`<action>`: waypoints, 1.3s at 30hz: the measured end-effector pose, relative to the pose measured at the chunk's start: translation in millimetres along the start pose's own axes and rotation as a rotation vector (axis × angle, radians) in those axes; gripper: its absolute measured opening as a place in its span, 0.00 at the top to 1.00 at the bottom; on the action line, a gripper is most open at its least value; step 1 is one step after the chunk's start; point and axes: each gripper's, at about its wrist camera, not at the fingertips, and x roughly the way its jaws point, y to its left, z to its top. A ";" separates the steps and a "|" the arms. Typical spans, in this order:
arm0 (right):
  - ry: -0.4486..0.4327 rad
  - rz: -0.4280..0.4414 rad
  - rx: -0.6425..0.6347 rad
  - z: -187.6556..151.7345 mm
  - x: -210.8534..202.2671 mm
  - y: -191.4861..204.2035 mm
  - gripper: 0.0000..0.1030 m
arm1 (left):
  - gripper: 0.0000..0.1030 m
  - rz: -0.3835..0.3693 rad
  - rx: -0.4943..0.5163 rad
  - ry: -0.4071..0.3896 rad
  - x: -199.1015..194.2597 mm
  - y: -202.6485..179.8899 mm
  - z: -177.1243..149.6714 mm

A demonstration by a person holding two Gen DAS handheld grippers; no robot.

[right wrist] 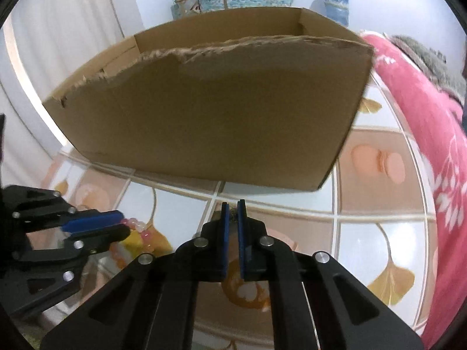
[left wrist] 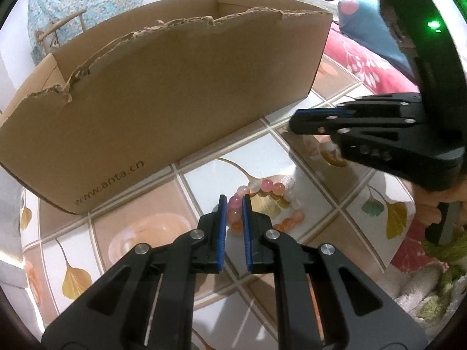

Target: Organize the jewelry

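Observation:
A bracelet (left wrist: 271, 188) of pink and orange beads lies on the tiled-pattern tablecloth (left wrist: 306, 192) in front of a large open cardboard box (left wrist: 175, 87). My left gripper (left wrist: 235, 199) is shut on the bracelet's near side, with pink beads pinched between its blue pads. In the right wrist view the left gripper (right wrist: 124, 224) comes in from the left with the bracelet (right wrist: 137, 227) at its tips. My right gripper (right wrist: 232, 204) hovers over the cloth just before the box (right wrist: 219, 116), its pads nearly together and nothing visible between them. It also shows in the left wrist view as the right gripper (left wrist: 294, 119), right of the box.
The box has a torn top edge and fills the far side of the table. A pink floral blanket (right wrist: 423, 116) and a blue pillow (left wrist: 370, 35) lie to the right. A person's hand (left wrist: 429, 210) holds the right gripper's handle. Bare cloth (right wrist: 379, 233) lies right of the grippers.

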 end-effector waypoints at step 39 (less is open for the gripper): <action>0.064 -0.026 0.048 -31.8 -16.5 8.5 0.81 | 0.91 0.040 -0.037 0.044 1.0 -3.1 1.3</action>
